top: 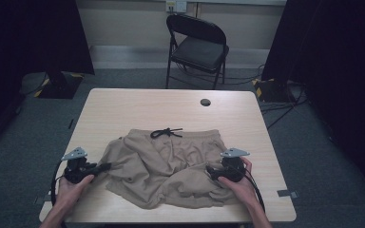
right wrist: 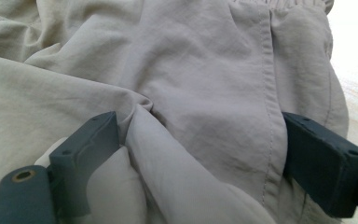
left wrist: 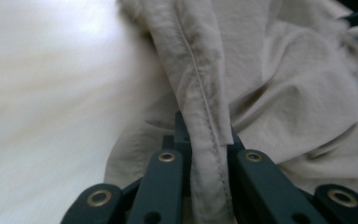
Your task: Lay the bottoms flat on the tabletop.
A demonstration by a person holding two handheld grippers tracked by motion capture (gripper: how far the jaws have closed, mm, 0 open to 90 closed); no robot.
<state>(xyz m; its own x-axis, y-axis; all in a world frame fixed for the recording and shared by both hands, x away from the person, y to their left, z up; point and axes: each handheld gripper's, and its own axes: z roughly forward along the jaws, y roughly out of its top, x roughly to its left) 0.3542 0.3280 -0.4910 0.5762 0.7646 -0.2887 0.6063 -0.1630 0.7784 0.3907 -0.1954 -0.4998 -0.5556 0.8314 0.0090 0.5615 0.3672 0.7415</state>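
Lying on a light wooden table [top: 123, 104] is a pair of tan shorts [top: 171, 164], all bunched up and wrinkly near the front edge. The waistband is sitting on the far side, and a black drawstring [top: 166, 132] is curling on the table right beside it.

At the left, a hand [top: 71, 187] is holding the left gripper [top: 105, 166] low over the table. Its tips are touching the left edge of the shorts. In the left gripper view, the two black jaws are squeezing tight on a folded, stitched edge of the shorts [left wrist: 200, 93], and the cloth is running up between them. The bare table [left wrist: 42, 93] is showing bright on the left side of that view.

In the middle, the cloth is piling up in soft folds.

At the right, the other hand [top: 237, 183] is holding the right gripper [top: 209, 170] against the right side of the shorts. In the right gripper view, its jaws are standing wide apart, with a big hump of the shorts [right wrist: 191, 116] sitting between them. The cloth is touching both jaws, but they are not pinching it shut.

Far behind the table, a black folding chair [top: 197, 45] is standing on the grey floor [top: 304, 142].
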